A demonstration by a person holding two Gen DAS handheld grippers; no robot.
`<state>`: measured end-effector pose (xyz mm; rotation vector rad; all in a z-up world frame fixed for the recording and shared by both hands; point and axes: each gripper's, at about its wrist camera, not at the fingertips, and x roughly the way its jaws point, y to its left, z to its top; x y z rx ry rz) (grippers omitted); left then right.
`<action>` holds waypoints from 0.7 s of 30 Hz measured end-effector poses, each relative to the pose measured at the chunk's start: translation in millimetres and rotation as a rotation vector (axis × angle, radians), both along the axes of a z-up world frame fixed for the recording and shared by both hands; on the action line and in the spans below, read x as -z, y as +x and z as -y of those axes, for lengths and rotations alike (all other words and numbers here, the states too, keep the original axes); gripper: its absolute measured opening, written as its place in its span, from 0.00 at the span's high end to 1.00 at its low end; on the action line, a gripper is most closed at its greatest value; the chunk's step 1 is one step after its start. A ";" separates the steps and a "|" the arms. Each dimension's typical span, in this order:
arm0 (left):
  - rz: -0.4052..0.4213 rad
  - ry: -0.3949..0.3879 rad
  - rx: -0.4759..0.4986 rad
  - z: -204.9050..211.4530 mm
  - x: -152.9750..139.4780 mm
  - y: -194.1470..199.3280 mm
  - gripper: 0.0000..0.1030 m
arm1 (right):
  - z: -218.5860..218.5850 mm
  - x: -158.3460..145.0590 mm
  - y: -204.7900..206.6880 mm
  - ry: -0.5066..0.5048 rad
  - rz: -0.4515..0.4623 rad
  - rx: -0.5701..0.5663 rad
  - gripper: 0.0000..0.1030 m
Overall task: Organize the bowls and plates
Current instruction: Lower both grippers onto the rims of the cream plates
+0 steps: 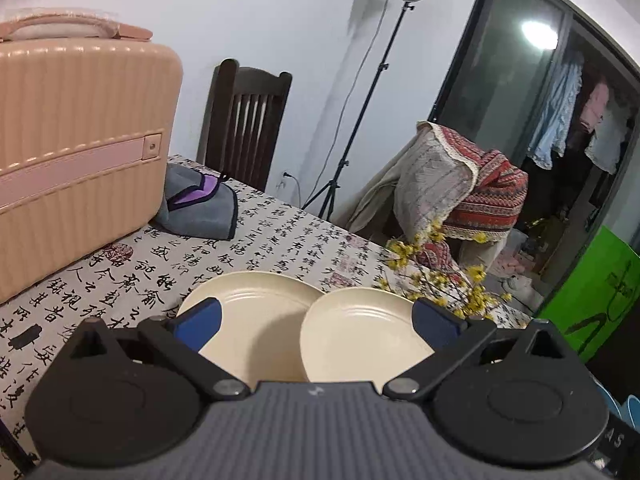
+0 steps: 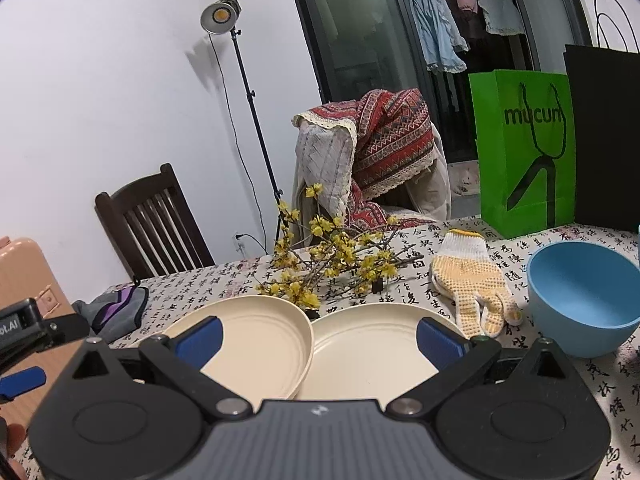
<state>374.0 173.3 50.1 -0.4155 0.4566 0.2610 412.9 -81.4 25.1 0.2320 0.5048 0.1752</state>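
Two cream plates lie side by side on the calligraphy-print tablecloth (image 1: 248, 256), their rims overlapping in the middle. In the left wrist view the left plate (image 1: 256, 308) and the right plate (image 1: 360, 336) sit just beyond my left gripper (image 1: 318, 322), which is open and holds nothing. From the right wrist the same left plate (image 2: 260, 340) and right plate (image 2: 368, 348) lie in front of my right gripper (image 2: 318, 338), also open and empty. A blue bowl (image 2: 584, 300) stands upright to the right of the plates. One blue finger (image 2: 22, 382) of the left gripper shows at the far left.
A pink suitcase (image 1: 72, 152) and a grey-purple cloth (image 1: 204, 208) occupy the table's left. Yellow flower branches (image 2: 332, 260) lie behind the plates, with a dotted work glove (image 2: 468, 280) beside the bowl. A green bag (image 2: 524, 152) and a black bag (image 2: 604, 140) stand at the back right.
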 end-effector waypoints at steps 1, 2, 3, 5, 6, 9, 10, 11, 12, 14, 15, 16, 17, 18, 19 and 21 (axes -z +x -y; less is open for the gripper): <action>-0.002 -0.003 -0.006 -1.8 0.3 3.2 0.00 | -0.9 1.3 2.0 -0.001 -0.004 0.001 0.00; -0.003 -0.003 -0.011 -2.9 0.3 5.5 0.00 | -1.9 2.5 4.0 -0.002 -0.007 0.002 0.00; -0.004 -0.002 -0.017 -4.0 0.3 8.2 0.00 | -2.6 3.3 6.3 -0.002 -0.010 0.002 0.00; -0.007 0.000 -0.023 -6.1 0.4 14.1 0.00 | -3.9 4.4 10.5 0.000 -0.014 0.003 0.00; -0.011 0.001 -0.025 -7.1 0.3 17.4 0.00 | -4.5 4.9 12.3 0.002 -0.016 0.005 0.00; -0.019 -0.003 -0.028 -9.6 -0.2 26.9 0.00 | -6.4 5.6 18.6 0.007 -0.022 0.012 0.00; -0.024 -0.004 -0.030 -10.5 -0.7 30.2 0.00 | -7.1 5.8 20.7 0.008 -0.023 0.015 0.00; -0.024 -0.005 -0.030 -11.5 -1.1 33.2 0.00 | -7.9 6.0 22.5 0.007 -0.024 0.017 0.00; -0.024 -0.007 -0.030 -12.2 -1.1 35.2 0.00 | -8.9 6.3 24.4 0.006 -0.025 0.019 0.00; -0.023 -0.008 -0.026 -13.9 -1.2 41.1 0.00 | -9.5 6.4 28.6 0.010 -0.028 0.024 0.00; -0.019 -0.013 -0.026 -15.2 -0.5 43.0 0.00 | -10.3 6.5 30.4 0.013 -0.028 0.025 0.00; -0.020 -0.017 -0.027 -16.5 0.2 46.2 0.00 | -11.0 6.5 32.4 0.018 -0.029 0.026 0.00; -0.024 -0.019 -0.029 -17.4 0.8 49.7 0.00 | -12.0 6.8 33.9 0.023 -0.030 0.026 0.00; -0.025 -0.018 -0.030 -18.0 1.7 52.1 0.00 | -12.5 6.9 35.8 0.028 -0.030 0.026 0.00; -0.025 -0.016 -0.033 -18.8 2.8 55.2 0.00 | -13.8 7.5 37.3 0.032 -0.029 0.027 0.00; -0.020 -0.009 -0.044 -20.2 5.2 60.6 0.00 | -16.6 8.5 40.9 0.036 -0.027 0.027 0.00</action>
